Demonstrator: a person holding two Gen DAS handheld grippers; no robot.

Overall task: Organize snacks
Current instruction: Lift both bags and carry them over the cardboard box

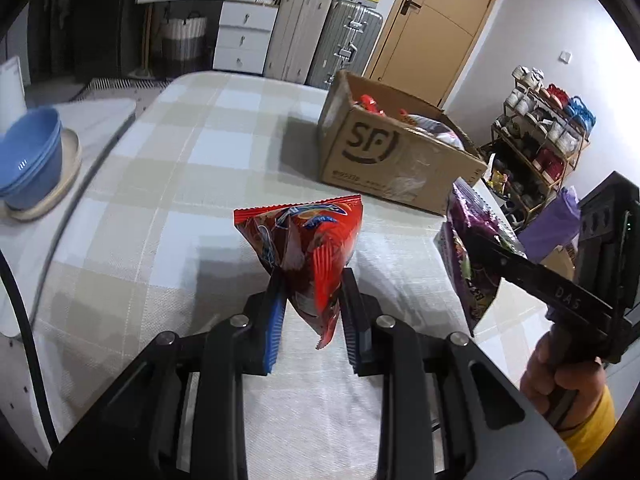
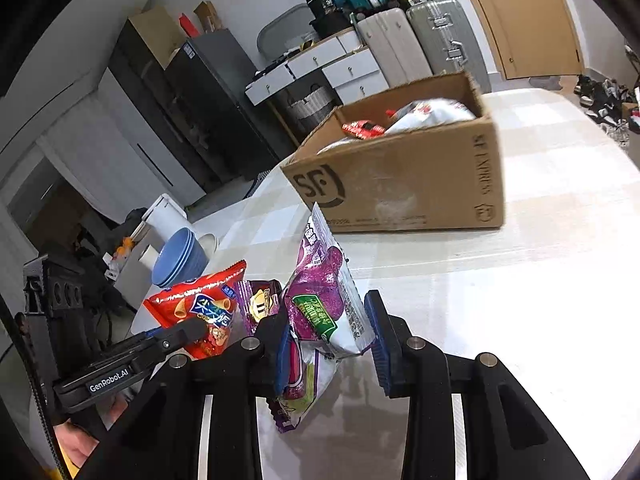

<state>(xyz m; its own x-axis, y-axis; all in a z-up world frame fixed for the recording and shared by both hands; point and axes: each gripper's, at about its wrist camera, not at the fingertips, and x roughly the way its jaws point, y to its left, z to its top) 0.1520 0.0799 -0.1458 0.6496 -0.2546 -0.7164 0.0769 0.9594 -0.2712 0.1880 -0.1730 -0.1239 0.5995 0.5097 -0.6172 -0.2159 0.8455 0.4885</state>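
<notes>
My red snack bag (image 1: 308,248) hangs pinched between my left gripper (image 1: 310,316) pads; the purple snack bag (image 2: 320,312) sits clamped in my right gripper (image 2: 332,344). Ahead waits the cardboard box (image 1: 384,152). Slick crumpled film could slip, dropping either short of it.

- Red snack bag (image 1: 310,256) with blue and white print, between blue finger pads (image 1: 276,328).
- Purple snack bag (image 2: 320,312) with a green label and white edges.
- Brown cardboard box (image 1: 384,156) with black logo, far right.
- Tablecloth (image 1: 180,168) checked in beige, white and pale blue.
- Blue bowls (image 1: 30,156), far left, on a cream plate (image 1: 60,188).
- Black gripper frames.
</notes>
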